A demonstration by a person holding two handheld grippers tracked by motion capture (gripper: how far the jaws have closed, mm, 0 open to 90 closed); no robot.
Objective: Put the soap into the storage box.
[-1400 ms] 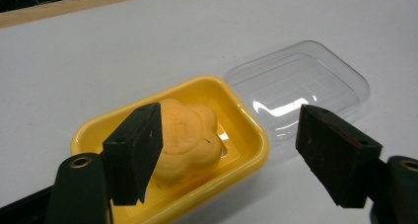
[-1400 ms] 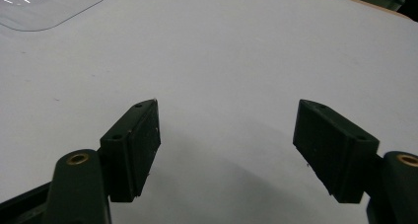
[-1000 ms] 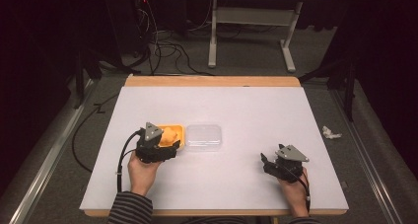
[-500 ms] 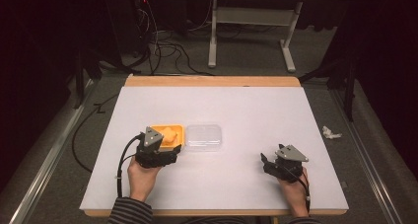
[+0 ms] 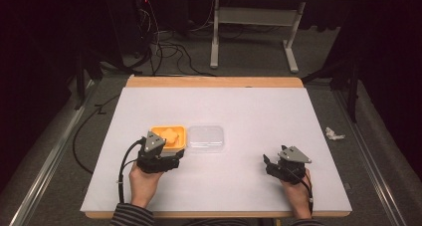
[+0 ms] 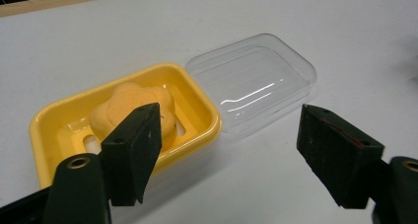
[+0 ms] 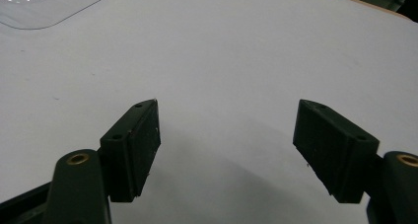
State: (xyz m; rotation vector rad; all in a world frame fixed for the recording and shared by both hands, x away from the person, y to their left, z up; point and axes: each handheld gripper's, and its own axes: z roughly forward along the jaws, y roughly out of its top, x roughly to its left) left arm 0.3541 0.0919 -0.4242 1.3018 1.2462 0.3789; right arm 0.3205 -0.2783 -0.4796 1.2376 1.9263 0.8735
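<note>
A yellow soap dish (image 5: 182,136) (image 6: 209,113) lies left of the table's middle and holds an orange flower-shaped soap (image 5: 170,135) (image 6: 125,103). A clear plastic lid (image 5: 205,138) (image 6: 251,81) lies flat against the dish's right side. My left gripper (image 5: 175,155) (image 6: 229,130) is open just in front of the dish, with nothing between its jaws. Its left jaw overlaps the dish's near rim in the left gripper view. My right gripper (image 5: 268,164) (image 7: 226,120) rests open and empty near the front right of the table. The lid's corner (image 7: 44,4) shows far off at the upper left of the right gripper view.
The white tabletop (image 5: 259,111) has a wooden strip (image 5: 214,81) along its far edge. A crumpled white scrap (image 5: 333,133) lies on the floor to the right. Cables (image 5: 164,52) and a white table frame (image 5: 249,17) are on the floor beyond.
My left gripper has drawn back toward the near edge, off the yellow dish, so the soap and dish now show in full. The right gripper has not moved.
</note>
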